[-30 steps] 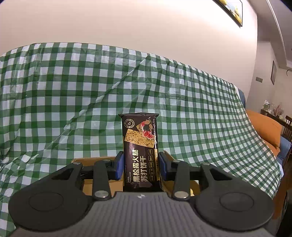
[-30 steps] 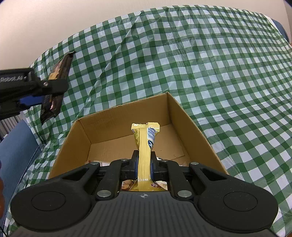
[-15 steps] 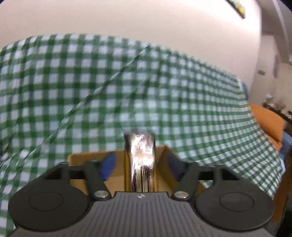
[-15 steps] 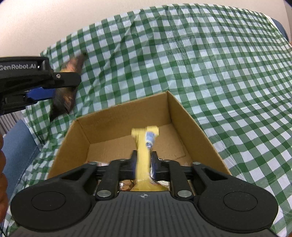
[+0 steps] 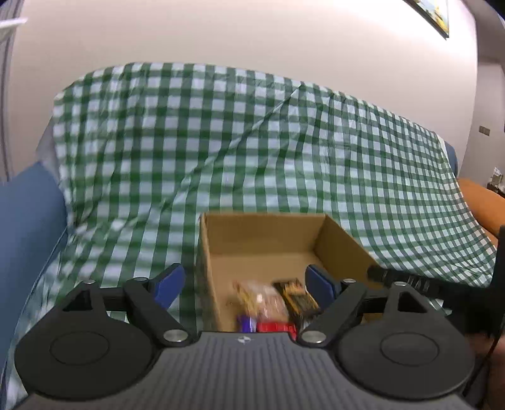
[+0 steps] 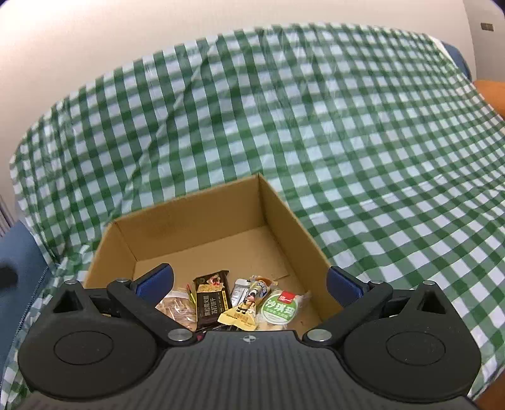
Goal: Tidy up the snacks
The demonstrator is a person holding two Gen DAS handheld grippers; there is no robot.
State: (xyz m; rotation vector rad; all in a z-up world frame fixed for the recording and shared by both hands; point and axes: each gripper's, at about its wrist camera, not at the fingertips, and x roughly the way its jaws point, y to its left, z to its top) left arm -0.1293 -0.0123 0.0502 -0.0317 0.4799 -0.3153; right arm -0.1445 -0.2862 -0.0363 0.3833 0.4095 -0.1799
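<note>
Both hand-held grippers (image 5: 244, 279) (image 6: 249, 280) gape empty above snacks (image 6: 240, 302) in box (image 6: 202, 217).

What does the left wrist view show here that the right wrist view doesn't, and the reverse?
Left wrist only: a picture frame high on the wall, and the other tongs' black arm entering from the right. Right wrist only: readable snacks, namely a dark cracker pack, a yellow packet and a green-labelled round pack. Both: the cardboard box on the green checked cloth, with each view's own tongs open and empty.
</note>
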